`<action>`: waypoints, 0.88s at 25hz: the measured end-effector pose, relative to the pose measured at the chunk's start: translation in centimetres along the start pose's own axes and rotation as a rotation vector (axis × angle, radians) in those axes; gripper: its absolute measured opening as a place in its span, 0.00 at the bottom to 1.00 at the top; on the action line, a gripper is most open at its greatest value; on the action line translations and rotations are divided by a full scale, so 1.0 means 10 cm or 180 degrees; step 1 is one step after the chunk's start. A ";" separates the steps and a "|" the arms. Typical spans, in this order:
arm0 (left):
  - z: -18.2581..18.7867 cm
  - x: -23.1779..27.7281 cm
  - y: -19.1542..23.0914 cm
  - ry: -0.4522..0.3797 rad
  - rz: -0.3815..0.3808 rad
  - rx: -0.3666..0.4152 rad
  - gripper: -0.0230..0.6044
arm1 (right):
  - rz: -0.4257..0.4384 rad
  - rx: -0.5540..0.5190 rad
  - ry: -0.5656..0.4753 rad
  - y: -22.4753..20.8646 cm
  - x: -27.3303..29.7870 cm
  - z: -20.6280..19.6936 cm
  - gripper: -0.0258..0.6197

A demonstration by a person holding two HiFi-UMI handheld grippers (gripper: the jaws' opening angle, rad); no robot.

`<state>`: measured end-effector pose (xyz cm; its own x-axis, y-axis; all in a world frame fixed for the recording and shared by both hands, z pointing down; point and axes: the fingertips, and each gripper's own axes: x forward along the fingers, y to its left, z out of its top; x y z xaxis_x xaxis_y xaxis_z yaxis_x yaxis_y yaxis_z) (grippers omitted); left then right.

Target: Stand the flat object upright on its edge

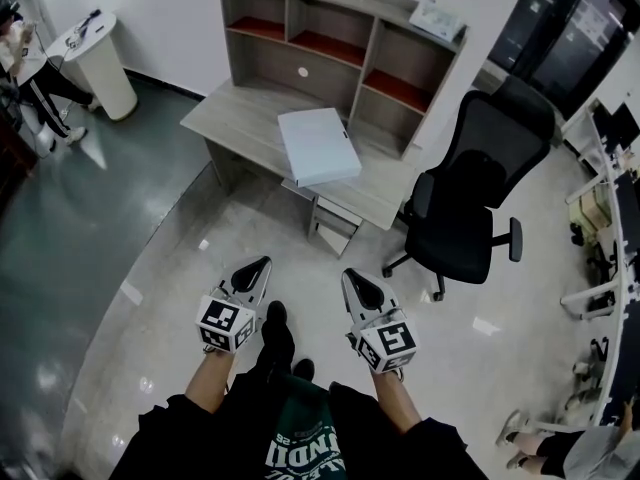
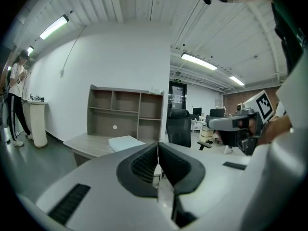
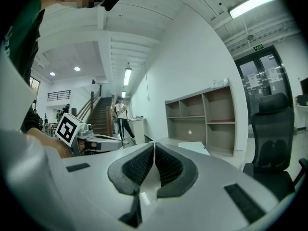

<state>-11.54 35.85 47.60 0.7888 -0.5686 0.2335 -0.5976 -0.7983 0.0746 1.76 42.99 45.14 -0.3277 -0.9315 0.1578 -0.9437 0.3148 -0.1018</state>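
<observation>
A flat white-grey box [image 1: 318, 145] lies on its broad face on the wooden desk [image 1: 232, 120], its near corner overhanging the front edge. It shows small beyond the jaws in the left gripper view as the flat box [image 2: 126, 142] and in the right gripper view as the flat box [image 3: 195, 147]. My left gripper [image 1: 262, 263] and right gripper [image 1: 350, 275] hang side by side over the floor, well short of the desk. Both are shut with nothing between the pads. The left gripper [image 2: 157, 150] and right gripper [image 3: 154, 150] point roughly level toward the desk.
A shelf hutch [image 1: 340, 43] stands on the desk's back. A black office chair [image 1: 470, 203] stands to the right of the desk. A white round pedestal [image 1: 100, 63] and a person [image 1: 35, 83] are at the far left. More desks line the right edge.
</observation>
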 end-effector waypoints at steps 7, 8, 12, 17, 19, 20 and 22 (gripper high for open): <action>0.05 0.52 0.51 0.0036 -0.0038 0.0009 0.06 | 0.0005 0.0066 0.0030 -0.30 0.68 0.01 0.09; 0.07 0.59 0.60 0.0048 -0.0036 0.0005 0.06 | 0.0007 0.0081 0.0040 -0.34 0.80 0.02 0.09; 0.21 0.86 0.98 0.0060 -0.0040 0.0004 0.06 | 0.0006 0.0086 0.0069 -0.48 1.24 0.14 0.09; 0.31 1.13 1.36 0.0086 -0.0075 -0.0020 0.06 | -0.0006 0.0087 0.0101 -0.62 1.68 0.26 0.09; 0.33 1.23 1.48 0.0102 -0.0094 -0.0035 0.06 | -0.0008 0.0081 0.0129 -0.66 1.82 0.28 0.09; 0.34 1.27 1.53 0.0104 -0.0105 -0.0043 0.06 | -0.0012 0.0076 0.0143 -0.68 1.88 0.29 0.09; 0.36 1.35 1.64 0.0101 -0.0127 -0.0055 0.06 | -0.0028 0.0067 0.0164 -0.72 2.00 0.30 0.09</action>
<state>-10.16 14.37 48.51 0.8072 -0.5295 0.2607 -0.5683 -0.8165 0.1013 2.14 21.59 46.07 -0.3219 -0.9234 0.2090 -0.9455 0.3023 -0.1206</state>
